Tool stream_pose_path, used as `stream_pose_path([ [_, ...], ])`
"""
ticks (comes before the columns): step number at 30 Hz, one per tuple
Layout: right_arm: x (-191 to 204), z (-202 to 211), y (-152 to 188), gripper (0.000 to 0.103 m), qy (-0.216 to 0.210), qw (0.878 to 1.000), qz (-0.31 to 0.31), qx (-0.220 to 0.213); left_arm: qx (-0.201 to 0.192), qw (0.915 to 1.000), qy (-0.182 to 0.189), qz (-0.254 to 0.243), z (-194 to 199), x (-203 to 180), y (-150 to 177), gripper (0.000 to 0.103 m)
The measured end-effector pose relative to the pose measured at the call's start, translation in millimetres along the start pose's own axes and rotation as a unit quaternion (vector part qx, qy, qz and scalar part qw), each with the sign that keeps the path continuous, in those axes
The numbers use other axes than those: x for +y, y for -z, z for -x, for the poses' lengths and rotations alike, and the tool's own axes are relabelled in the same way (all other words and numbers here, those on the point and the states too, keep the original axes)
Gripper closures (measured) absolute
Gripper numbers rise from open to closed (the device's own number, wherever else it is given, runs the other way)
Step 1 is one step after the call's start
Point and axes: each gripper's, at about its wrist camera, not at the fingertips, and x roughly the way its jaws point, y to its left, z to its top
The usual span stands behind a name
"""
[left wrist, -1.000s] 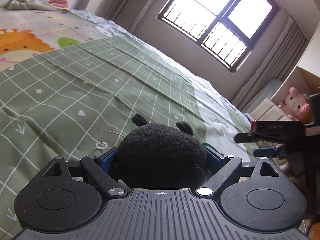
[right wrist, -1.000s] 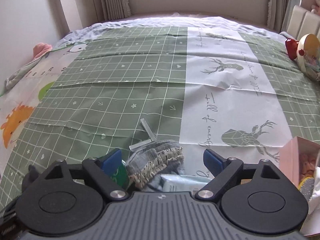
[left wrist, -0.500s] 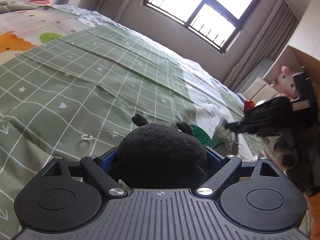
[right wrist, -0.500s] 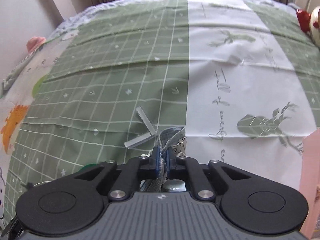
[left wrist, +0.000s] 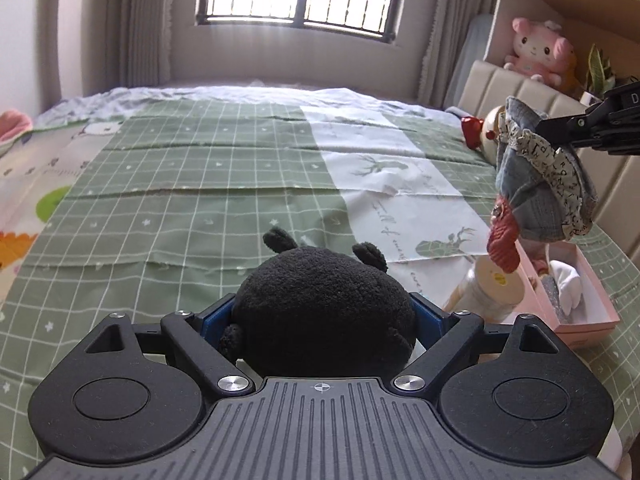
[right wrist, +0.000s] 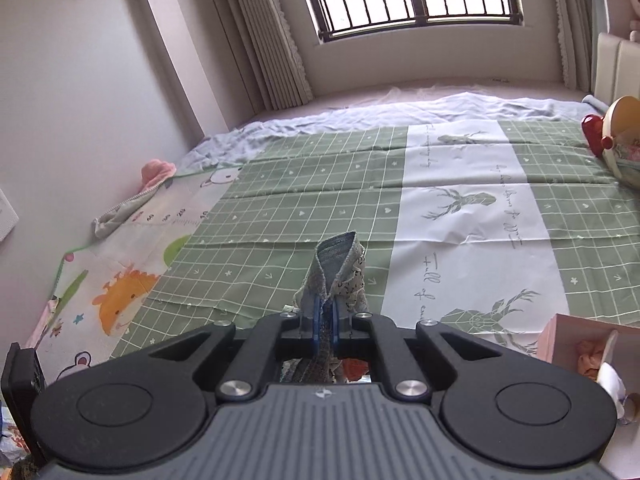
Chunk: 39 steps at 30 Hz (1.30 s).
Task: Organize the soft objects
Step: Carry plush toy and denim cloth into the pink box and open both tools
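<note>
Left tongs (left wrist: 325, 322) closed around a black plush toy (left wrist: 322, 312), held above the green checked bed cover (left wrist: 180, 208). Right tongs (right wrist: 325, 326) pinched tight on a denim fabric pouch (left wrist: 540, 196), which hangs in the air over the pink box (left wrist: 588, 292) at the bed's right edge.

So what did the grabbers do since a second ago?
The right gripper closed on the denim doll lying on the bed and lifted it into the air. The left gripper kept squeezing the black plush toy the whole time.
</note>
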Motion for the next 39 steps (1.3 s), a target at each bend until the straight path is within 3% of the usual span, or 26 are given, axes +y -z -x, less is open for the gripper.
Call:
stream_pose_path([
  [5, -57.5, 63.9, 2.9, 0.097, 0.013, 0.999, -0.015, -0.043, -0.013, 0.9974, 0.029, -0.064, 5.8, -84.8, -23.5, 0.01],
  [8, -97.3, 101.2, 12.7, 0.097, 0.034, 0.997, -0.02, -0.065, -0.017, 0.9926, 0.078, -0.092, 0.6, -142.2, -33.0, 0.01],
  [10, -122.6, 124.2, 20.6, 0.097, 0.049, 0.995, -0.024, -0.08, -0.013, 0.9857, 0.138, -0.097, -10.1, -180.9, -36.8, 0.01],
  [14, -175.3, 160.1, 37.1, 0.097, 0.067, 0.991, -0.051, -0.101, 0.015, 0.9632, 0.252, -0.094, -49.3, -251.1, -34.8, 0.01],
  [18, -219.5, 165.3, 53.0, 0.097, 0.08, 0.989, -0.076, -0.1, 0.057, 0.9509, 0.284, -0.109, -101.5, -308.0, -16.9, 0.01],
  [22, -251.7, 143.5, 65.2, 0.097, 0.097, 0.987, -0.092, -0.09, 0.09, 0.9371, 0.312, -0.128, -148.8, -337.6, 5.6, 0.01],
  [25, -266.5, 116.7, 72.6, 0.097, 0.114, 0.986, -0.097, -0.077, 0.156, 0.929, 0.293, -0.165, -191.4, -352.1, 22.8, 0.007],
  [26, -272.7, 106.7, 75.6, 0.097, 0.115, 0.986, -0.1, -0.071, 0.159, 0.9286, 0.299, -0.152, -200.9, -348.6, 25.2, 0.007],
  [27, -278.6, 98.6, 79.4, 0.097, 0.113, 0.986, -0.105, -0.064, 0.168, 0.9326, 0.29, -0.134, -210.1, -344.6, 24.7, 0.007],
  [28, -284.6, 88.9, 82.6, 0.097, 0.11, 0.986, -0.112, -0.057, 0.176, 0.9409, 0.258, -0.129, -218.1, -342.8, 23.8, 0.007],
  [30, -293.2, 70.6, 89.8, 0.097, 0.106, 0.986, -0.122, -0.041, 0.16, 0.9538, 0.193, -0.166, -227.4, -343.0, 26.7, 0.005],
  [32, -300.0, 53.7, 95.2, 0.097, 0.107, 0.985, -0.129, -0.028, 0.149, 0.9555, 0.169, -0.191, -230.1, -342.4, 30.3, 0.002],
  [34, -304.3, 38.6, 99.3, 0.097, 0.105, 0.985, -0.133, -0.017, 0.14, 0.9548, 0.159, -0.209, -230.0, -345.0, 32.6, 0.002],
  [39, -308.1, 4.8, 105.2, 0.097, 0.1, 0.983, -0.155, 0.011, 0.115, 0.9489, 0.177, -0.235, -214.8, -337.3, 37.4, 0.004],
])
